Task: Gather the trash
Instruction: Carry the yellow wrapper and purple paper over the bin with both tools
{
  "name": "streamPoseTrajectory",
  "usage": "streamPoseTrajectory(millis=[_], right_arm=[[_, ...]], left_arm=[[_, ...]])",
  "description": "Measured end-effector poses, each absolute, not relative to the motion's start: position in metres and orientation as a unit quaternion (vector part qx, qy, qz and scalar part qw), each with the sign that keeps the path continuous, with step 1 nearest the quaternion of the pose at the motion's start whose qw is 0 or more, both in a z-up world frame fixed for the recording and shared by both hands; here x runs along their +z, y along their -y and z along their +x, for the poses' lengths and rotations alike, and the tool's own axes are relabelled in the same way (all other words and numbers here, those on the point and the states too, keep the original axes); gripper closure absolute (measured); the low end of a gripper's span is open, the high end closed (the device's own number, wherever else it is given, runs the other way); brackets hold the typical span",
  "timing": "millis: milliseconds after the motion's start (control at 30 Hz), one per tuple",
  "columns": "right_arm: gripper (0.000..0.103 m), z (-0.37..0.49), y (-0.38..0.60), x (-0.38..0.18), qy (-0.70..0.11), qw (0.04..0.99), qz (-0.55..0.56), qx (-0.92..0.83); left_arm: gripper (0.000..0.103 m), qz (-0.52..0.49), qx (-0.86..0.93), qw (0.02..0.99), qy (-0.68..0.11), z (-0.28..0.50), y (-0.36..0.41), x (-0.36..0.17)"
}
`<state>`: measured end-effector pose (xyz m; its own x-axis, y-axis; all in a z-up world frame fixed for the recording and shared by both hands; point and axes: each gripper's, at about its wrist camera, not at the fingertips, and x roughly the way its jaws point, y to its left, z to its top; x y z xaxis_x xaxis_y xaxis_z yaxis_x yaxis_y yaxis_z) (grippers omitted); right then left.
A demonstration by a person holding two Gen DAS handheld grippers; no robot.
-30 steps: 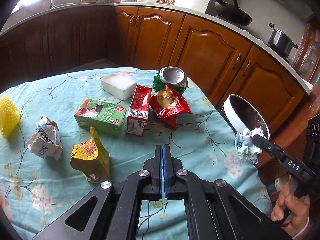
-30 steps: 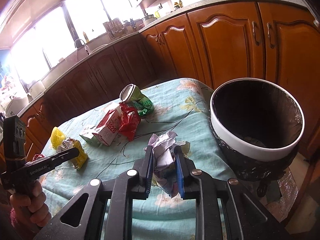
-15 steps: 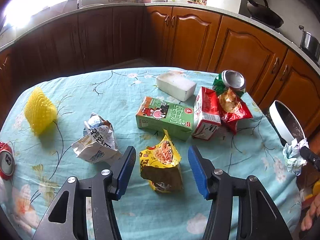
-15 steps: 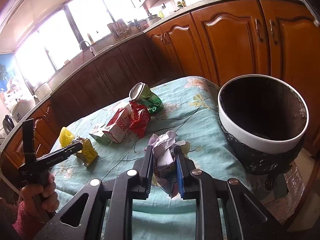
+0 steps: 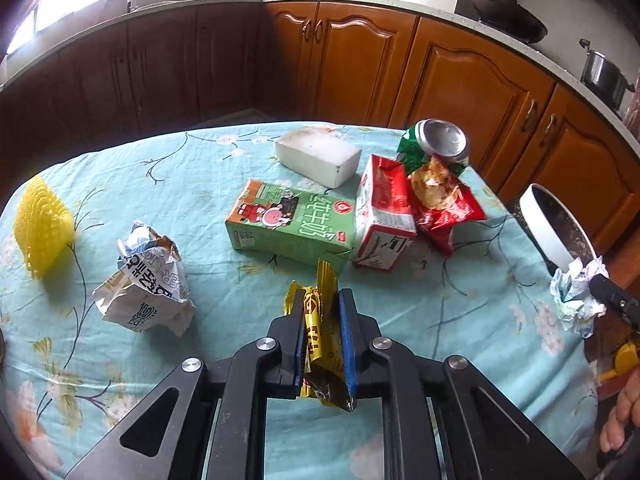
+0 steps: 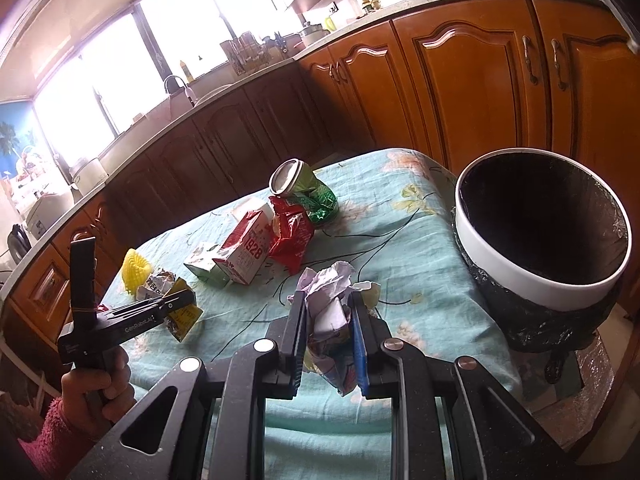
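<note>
Left wrist view
Left hand-held gripper (image 5: 323, 312): its two fingers are closed on the yellow snack wrapper (image 5: 320, 336), which stands squeezed flat between the blue pads.
Wrapper look: thin crinkled foil, yellow with a dark inside; it probably gives way easily and could slip.
Other trash on the tabletop (image 5: 460, 308): a green milk carton (image 5: 290, 224), a red carton (image 5: 382, 216), a red chip bag (image 5: 444, 204), a green crushed can (image 5: 438, 146), a white foam block (image 5: 318, 156), a crumpled paper bag (image 5: 146, 280) and a yellow foam net (image 5: 42, 226).
Bin (image 5: 554, 228): at the right edge of the tabletop, well apart from the wrapper.

Right wrist view
Right hand-held gripper (image 6: 328, 320): closed on a crumpled paper ball (image 6: 330, 300); white and pale purple, it bulges above the fingers.
Bin position: its white rim (image 6: 516, 276) and dark lined inside are just ahead to the right, near the ball but not under it.
Step in hand: I judge both pieces are gripped and neither is in the bin yet.
Next move: carry the ball over the bin opening and open the fingers, then bring the wrapper across.
Care: lift the wrapper clear of the green milk carton just beyond it.
</note>
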<state>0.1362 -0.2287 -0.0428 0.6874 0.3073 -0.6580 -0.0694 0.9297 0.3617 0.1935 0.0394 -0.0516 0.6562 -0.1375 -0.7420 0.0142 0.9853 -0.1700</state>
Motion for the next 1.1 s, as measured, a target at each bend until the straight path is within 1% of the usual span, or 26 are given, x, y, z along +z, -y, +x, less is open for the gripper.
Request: streamPoseTrajectory(millis=[233, 467, 733, 1100], right_arm=[[0.083, 0.129, 0.251, -0.036, -0.368, 0.911, 0.164, 0.091], [0.083, 0.118, 0.281, -0.032, -0.359, 0.914, 0.175, 0.069], [0.083, 0.109, 0.328, -0.022, -0.342, 0.92, 0.187, 0.035], [0.083, 0.128, 0.385, -0.014, -0.329, 0.924, 0.193, -0.011]], left_arm=[[0.091, -0.082, -0.101, 0.909, -0.396, 0.184, -0.004, -0.028], [0.091, -0.067, -0.156, 0.903, -0.396, 0.191, 0.045, -0.019], [0.091, -0.051, -0.203, 0.897, -0.39, 0.213, 0.1, -0.011], [0.091, -0.025, -0.247, 0.89, -0.383, 0.257, 0.172, -0.006]])
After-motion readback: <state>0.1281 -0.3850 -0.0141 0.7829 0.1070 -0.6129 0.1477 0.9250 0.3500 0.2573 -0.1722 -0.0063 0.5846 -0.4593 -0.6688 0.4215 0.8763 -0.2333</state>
